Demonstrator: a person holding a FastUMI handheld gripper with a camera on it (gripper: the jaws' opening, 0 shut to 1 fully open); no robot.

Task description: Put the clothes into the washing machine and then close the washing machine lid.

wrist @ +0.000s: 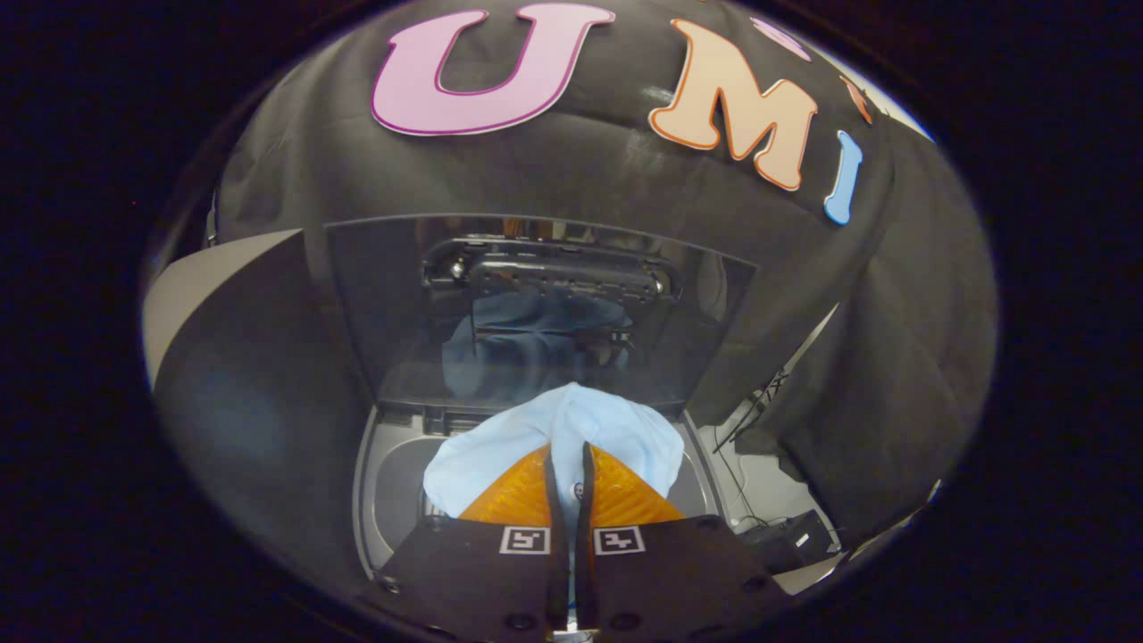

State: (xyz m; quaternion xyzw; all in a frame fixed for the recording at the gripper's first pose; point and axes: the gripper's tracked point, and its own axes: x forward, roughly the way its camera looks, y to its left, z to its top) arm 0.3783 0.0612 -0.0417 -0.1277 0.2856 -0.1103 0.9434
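Black cloth wall (554, 170) hung behind the washing machine (379, 500), draped down on both sides; cables and a dark box (799, 531) lay on the pale floor beside the machine. The lid (536, 304) stood raised and upright at the back of the opening (its glossy face mirrored the scene). The gripper (564, 464) had its fingers drawn nearly together, both pressing a fold of the light-blue garment (571, 429). The cloth bunched just ahead of the fingers, above the grey drum opening (397, 482), whose rim showed uncovered on either side.
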